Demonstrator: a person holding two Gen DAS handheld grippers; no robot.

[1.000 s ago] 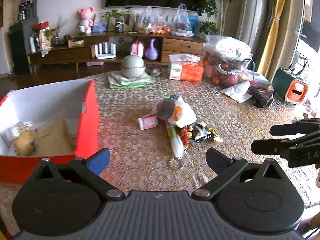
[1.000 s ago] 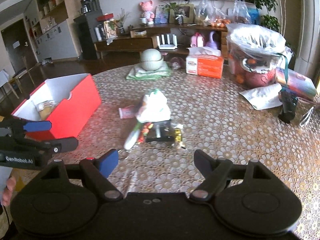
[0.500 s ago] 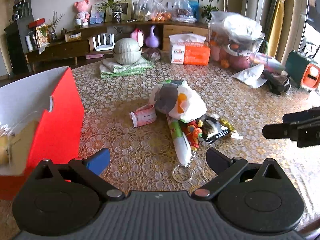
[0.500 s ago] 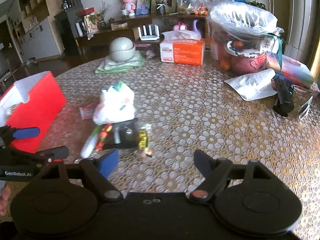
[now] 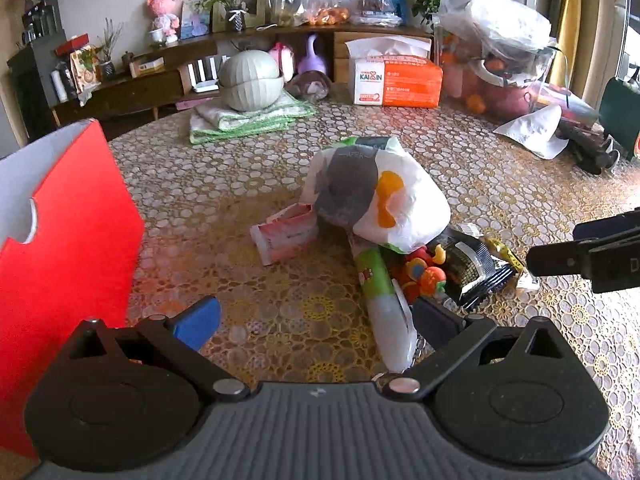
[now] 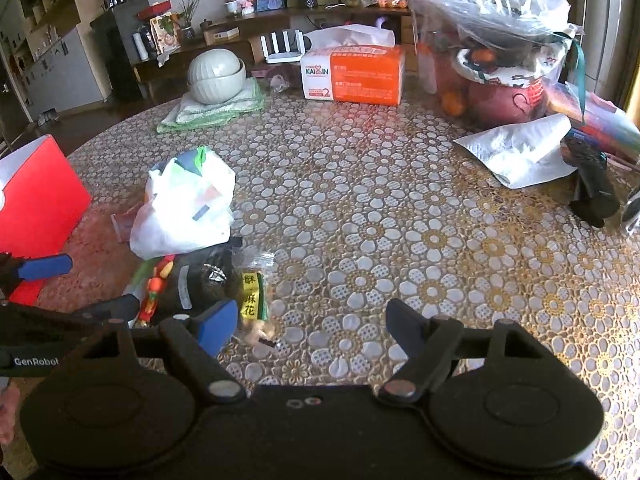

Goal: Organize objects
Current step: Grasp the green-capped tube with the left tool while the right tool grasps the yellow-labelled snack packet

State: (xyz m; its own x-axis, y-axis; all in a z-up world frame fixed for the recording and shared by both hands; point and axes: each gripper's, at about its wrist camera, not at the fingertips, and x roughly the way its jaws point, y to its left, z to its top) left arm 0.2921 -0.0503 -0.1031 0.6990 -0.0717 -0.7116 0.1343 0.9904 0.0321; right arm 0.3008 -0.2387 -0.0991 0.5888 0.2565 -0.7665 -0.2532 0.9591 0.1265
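A pile lies mid-table: a white plastic bag (image 5: pixel 380 196), a pink tissue pack (image 5: pixel 286 236), a green-white tube (image 5: pixel 384 304), small colourful toys (image 5: pixel 424 274) and a black snack packet (image 5: pixel 474 268). The bag (image 6: pixel 186 208), the black packet (image 6: pixel 200 280) and a yellow-label snack (image 6: pixel 254 300) also show in the right wrist view. My left gripper (image 5: pixel 316 320) is open and empty, just short of the tube. My right gripper (image 6: pixel 312 320) is open and empty, its blue finger beside the snack. A red box (image 5: pixel 60 264) stands at the left.
At the table's far side are stacked grey bowls on a folded cloth (image 5: pixel 250 80), an orange tissue box (image 5: pixel 394 78), a bagged fruit basket (image 6: pixel 496 52), a white paper (image 6: pixel 520 150) and a black object (image 6: pixel 592 184). A sideboard stands behind.
Both grippers have moved forward and down toward the pile, which looms larger. The red box has slid to the left edge of both views. Both stay open.
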